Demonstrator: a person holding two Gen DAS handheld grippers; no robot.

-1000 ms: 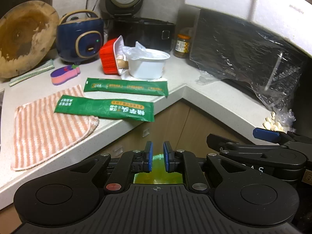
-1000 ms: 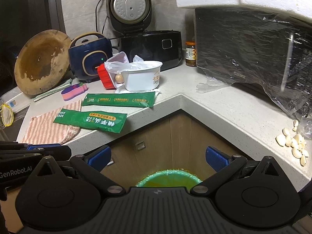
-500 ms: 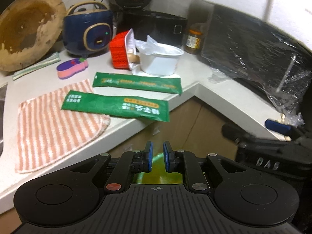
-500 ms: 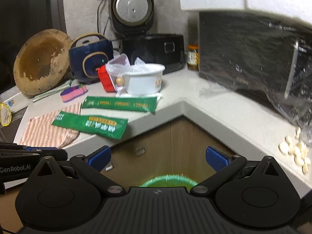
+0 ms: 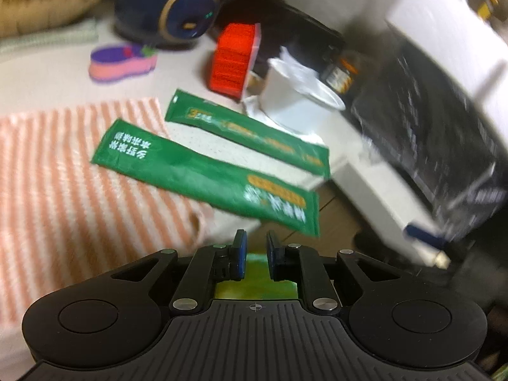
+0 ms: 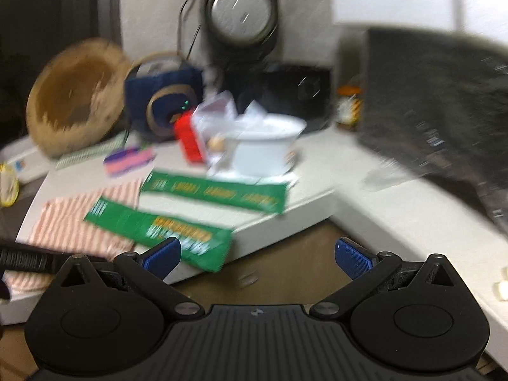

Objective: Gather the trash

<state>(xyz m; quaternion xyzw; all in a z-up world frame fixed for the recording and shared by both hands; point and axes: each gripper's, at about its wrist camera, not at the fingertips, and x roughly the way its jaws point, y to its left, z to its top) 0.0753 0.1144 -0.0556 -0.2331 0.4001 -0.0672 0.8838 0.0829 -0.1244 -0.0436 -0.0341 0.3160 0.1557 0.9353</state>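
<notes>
Two long green wrappers lie on the counter corner: the near wrapper [image 5: 203,181] [image 6: 158,225] overhangs the edge, and the far wrapper [image 5: 247,133] [image 6: 216,192] lies behind it. Further back stand a white disposable bowl [image 5: 295,108] [image 6: 263,149] stuffed with crumpled plastic and a tipped red cup [image 5: 231,60] [image 6: 187,139]. My left gripper [image 5: 255,244] is shut with nothing between its pads, just short of the near wrapper's end. My right gripper [image 6: 258,252] stands wide open and empty, in front of the counter edge. Both views are blurred.
A striped cloth [image 5: 63,174] lies under the near wrapper's left end. A pink-purple sponge [image 5: 120,63], a blue rice cooker [image 6: 162,104], a round wooden board [image 6: 73,95], a jar [image 6: 347,108] and a plastic-wrapped microwave [image 6: 438,111] crowd the counter. A green bin [image 5: 254,282] shows below my left gripper.
Both grippers have moved closer to the counter corner. The left one has rolled and come up to the near green wrapper's overhanging end. The bin has dropped out of the right view.
</notes>
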